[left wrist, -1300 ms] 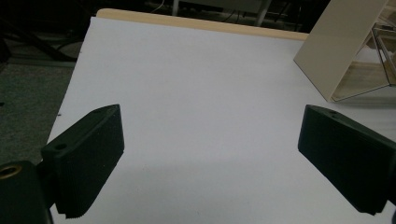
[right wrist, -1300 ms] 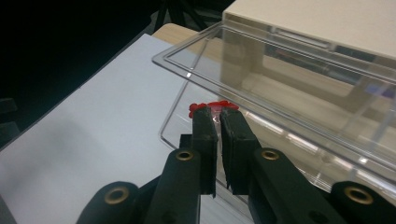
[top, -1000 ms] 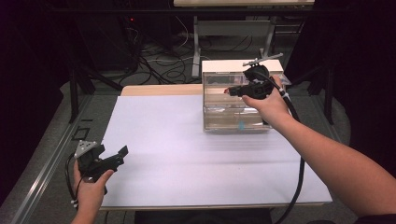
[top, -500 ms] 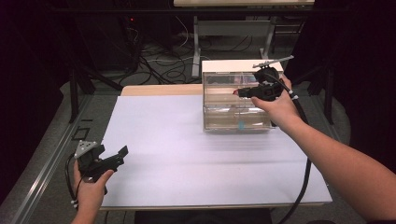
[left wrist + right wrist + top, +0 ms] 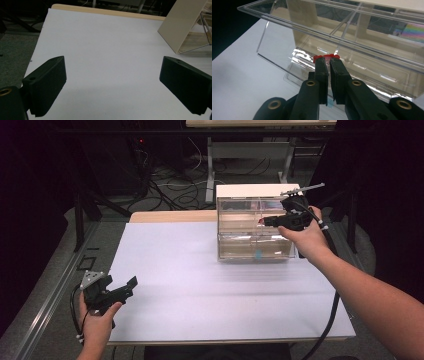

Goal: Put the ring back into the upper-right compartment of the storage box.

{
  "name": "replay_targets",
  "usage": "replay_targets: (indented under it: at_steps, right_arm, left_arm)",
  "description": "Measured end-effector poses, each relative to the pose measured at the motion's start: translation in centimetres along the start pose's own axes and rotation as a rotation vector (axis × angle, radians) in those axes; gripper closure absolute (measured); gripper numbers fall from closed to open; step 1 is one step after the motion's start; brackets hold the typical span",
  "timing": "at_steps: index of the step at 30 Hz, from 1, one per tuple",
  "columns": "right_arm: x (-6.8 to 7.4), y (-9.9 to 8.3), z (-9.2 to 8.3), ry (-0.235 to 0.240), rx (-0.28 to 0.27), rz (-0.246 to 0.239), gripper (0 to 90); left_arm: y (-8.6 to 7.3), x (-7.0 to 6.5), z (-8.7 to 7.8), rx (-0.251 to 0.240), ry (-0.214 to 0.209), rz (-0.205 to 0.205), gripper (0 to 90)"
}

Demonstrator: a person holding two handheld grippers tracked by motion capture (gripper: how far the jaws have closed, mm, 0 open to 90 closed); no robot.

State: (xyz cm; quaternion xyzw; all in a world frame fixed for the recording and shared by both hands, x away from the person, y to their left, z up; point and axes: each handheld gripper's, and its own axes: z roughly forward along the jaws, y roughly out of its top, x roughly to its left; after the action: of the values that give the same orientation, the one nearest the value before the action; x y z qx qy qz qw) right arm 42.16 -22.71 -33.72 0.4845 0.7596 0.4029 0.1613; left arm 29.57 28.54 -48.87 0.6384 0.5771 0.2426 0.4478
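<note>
We see the white-topped bench (image 5: 200, 285), dark room, tangled floor cables (image 5: 175, 190) | right gripper (image 5: 327, 62) fingers clamp a small red-capped clear tube (image 5: 326, 57) over the clear plastic compartment box (image 5: 250, 232) | left gripper (image 5: 112, 85) fingers spread wide, empty

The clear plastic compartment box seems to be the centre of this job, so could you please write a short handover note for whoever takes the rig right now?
Right hand-held gripper: shut on a small clear tube with a red cap, held over the clear plastic compartment box at the far right of the white table sheet.
Left hand-held gripper: open, empty, above the sheet's near left corner.
Also in the box: a small light-blue item at the bottom front.
Done: tube gripped and brought to the box.
Left: probably lower it into a compartment and release; which compartment I cannot tell.
</note>
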Motion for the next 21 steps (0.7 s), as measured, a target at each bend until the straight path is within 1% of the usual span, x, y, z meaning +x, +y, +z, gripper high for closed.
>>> replay_targets:
  at_steps: [4, 6, 7, 10, 15, 21]
  right_arm:
    - [-0.5, -0.3, -0.1, -0.008, 0.004, 0.013, 85.2]
    - [-0.7, -0.5, 0.0, -0.013, 0.001, 0.009, 85.2]
    - [-0.7, -0.5, -0.1, -0.015, 0.005, 0.016, 85.2]
    - [-0.9, -0.7, 0.0, -0.019, 0.005, 0.016, 85.2]
    - [-1.1, -0.9, 0.3, -0.024, 0.004, 0.025, 85.1]
    - [-1.8, -1.4, 0.8, -0.034, 0.017, 0.042, 85.1]
  left_arm:
    - [0.0, 0.0, 0.0, 0.001, 0.001, 0.003, 7.0]
    - [0.0, 0.0, 0.0, 0.001, 0.001, 0.004, 7.0]
    - [0.0, 0.0, 0.0, 0.002, 0.001, 0.004, 7.0]
    - [0.0, 0.0, 0.0, 0.002, 0.001, 0.005, 7.0]
    - [0.0, 0.0, 0.1, 0.002, 0.0, 0.002, 7.0]
    - [0.0, 0.0, 0.2, 0.003, 0.0, 0.001, 7.0]
